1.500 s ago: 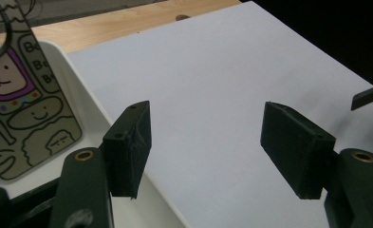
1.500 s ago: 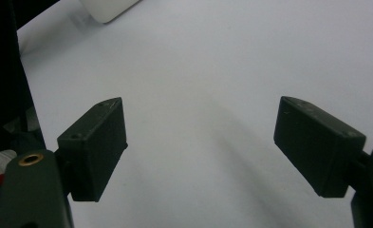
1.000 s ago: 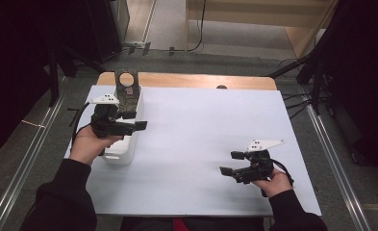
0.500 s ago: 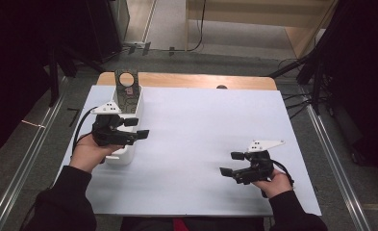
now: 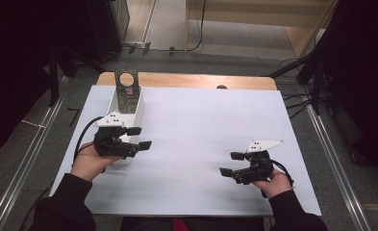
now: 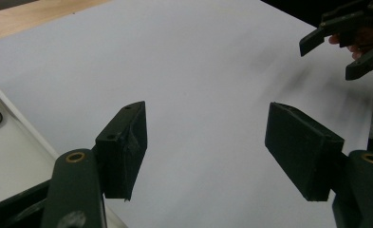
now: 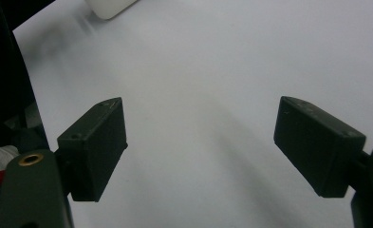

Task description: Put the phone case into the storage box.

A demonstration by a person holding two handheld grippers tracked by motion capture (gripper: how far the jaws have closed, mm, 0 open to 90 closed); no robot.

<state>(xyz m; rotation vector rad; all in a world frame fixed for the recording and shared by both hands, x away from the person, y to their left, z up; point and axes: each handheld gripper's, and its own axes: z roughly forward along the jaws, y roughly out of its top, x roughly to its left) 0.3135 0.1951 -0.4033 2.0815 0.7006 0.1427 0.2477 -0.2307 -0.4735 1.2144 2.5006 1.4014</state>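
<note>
**Both grippers wide, nothing held, white bin at the left edge**

Quick status from my end. In the high view the left gripper (image 5: 139,137) sits at about 9 o'clock on the white sheet (image 5: 206,125), right over the near end of the white bin (image 5: 127,103). Jaws wide apart, nothing between them, pointing toward 3 o'clock. In the left gripper view I can see a white rim w/ a slice of the bin's inside at the far left edge (image 6: 4,137), and bare sheet between the pads. Can't tell if the gripper touches the bin or just hangs above it.

The bin is long and narrow, running from about 9 up toward 11 o'clock along the sheet's left side. At its far end a dark bracket w/ a round hole (image 5: 127,86) stands upright inside it.

Right gripper (image 5: 231,163) is down at about 4 o'clock, well apart from the bin, jaws gaping too, empty, aimed toward 9 o'clock. Right gripper view has just plain sheet between the pads, w/ a white corner of the bin (image 7: 109,6) at the top edge.

Wooden tabletop (image 5: 196,81) peeks out at 12 beyond the sheet.
</note>
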